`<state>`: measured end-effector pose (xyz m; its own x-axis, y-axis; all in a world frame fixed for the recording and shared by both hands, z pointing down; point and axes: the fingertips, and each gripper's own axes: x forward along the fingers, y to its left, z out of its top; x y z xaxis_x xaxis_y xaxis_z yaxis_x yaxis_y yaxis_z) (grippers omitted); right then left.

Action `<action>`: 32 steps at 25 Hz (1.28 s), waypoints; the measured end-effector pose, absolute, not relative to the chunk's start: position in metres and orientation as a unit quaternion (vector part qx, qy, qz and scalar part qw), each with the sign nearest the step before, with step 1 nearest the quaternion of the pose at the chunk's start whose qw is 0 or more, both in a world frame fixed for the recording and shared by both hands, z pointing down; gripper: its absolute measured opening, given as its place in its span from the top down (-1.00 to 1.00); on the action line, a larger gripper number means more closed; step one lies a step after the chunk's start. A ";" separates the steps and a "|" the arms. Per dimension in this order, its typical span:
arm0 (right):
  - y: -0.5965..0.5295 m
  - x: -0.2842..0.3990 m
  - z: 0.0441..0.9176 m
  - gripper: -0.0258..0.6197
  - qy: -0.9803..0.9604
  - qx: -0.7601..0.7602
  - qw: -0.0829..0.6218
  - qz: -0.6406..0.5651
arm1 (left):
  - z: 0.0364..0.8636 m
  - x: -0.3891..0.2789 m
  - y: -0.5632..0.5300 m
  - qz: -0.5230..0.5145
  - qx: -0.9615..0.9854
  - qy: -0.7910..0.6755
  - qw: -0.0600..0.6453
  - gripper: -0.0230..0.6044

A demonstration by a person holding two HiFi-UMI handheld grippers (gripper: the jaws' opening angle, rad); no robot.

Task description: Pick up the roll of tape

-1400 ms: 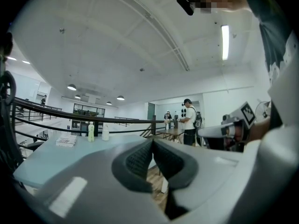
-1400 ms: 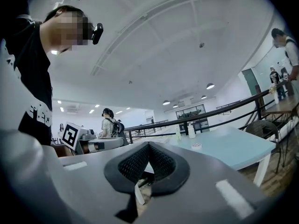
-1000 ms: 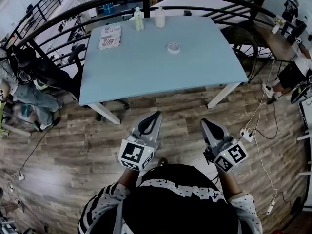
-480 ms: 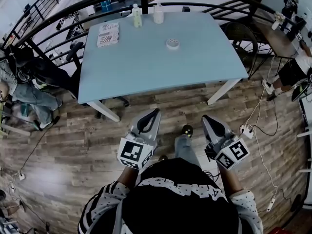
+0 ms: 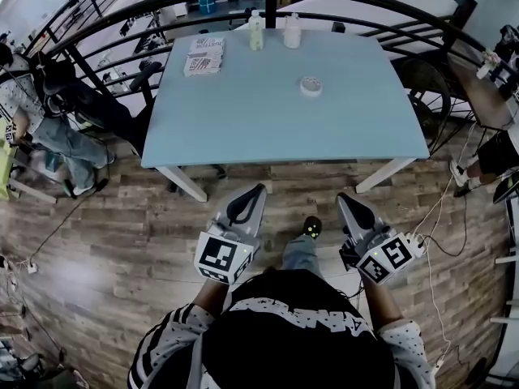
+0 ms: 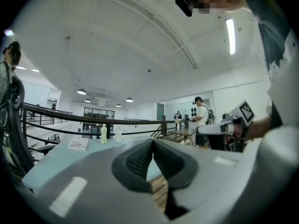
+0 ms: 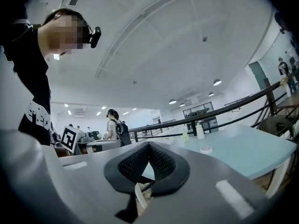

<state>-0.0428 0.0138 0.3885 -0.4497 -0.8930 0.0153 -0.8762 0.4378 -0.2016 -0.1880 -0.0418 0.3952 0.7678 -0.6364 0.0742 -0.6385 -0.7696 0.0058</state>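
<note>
The roll of tape (image 5: 310,86), small and white, lies flat on the light blue table (image 5: 268,128), right of its middle toward the far side. It also shows in the right gripper view as the tape roll (image 7: 206,149), far ahead on the tabletop. My left gripper (image 5: 258,191) and right gripper (image 5: 345,198) hover over the wooden floor, short of the table's near edge and well apart from the tape. Both point level toward the table. The left gripper (image 6: 153,141) and right gripper (image 7: 149,144) each have their pads meeting, with nothing held.
Two bottles (image 5: 256,32) (image 5: 292,31) and a flat printed box (image 5: 204,56) stand along the table's far side. A dark curved railing (image 5: 97,31) runs behind the table. People (image 5: 49,128) are at the left. Cables and a power strip (image 5: 413,237) lie on the floor at right.
The table and tape have shifted right and slightly nearer in the head view. A foot has come into view between the grippers. Both grippers stay shut and keep their places in the picture.
</note>
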 end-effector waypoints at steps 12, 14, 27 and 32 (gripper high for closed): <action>-0.037 0.018 0.398 0.91 0.842 -0.527 0.050 -0.098 | 0.398 -0.137 -0.089 0.039 0.937 -0.345 0.018 0.93; -0.050 0.027 0.401 0.91 0.843 -0.525 0.049 -0.101 | 0.400 -0.127 -0.101 0.041 0.937 -0.347 0.019 0.93; -0.126 0.088 0.406 0.91 0.848 -0.517 0.049 -0.109 | 0.406 -0.070 -0.171 0.060 0.932 -0.356 0.025 0.93; -0.148 0.114 0.406 0.91 0.848 -0.516 0.057 -0.108 | 0.405 -0.045 -0.191 0.071 0.931 -0.357 0.020 0.93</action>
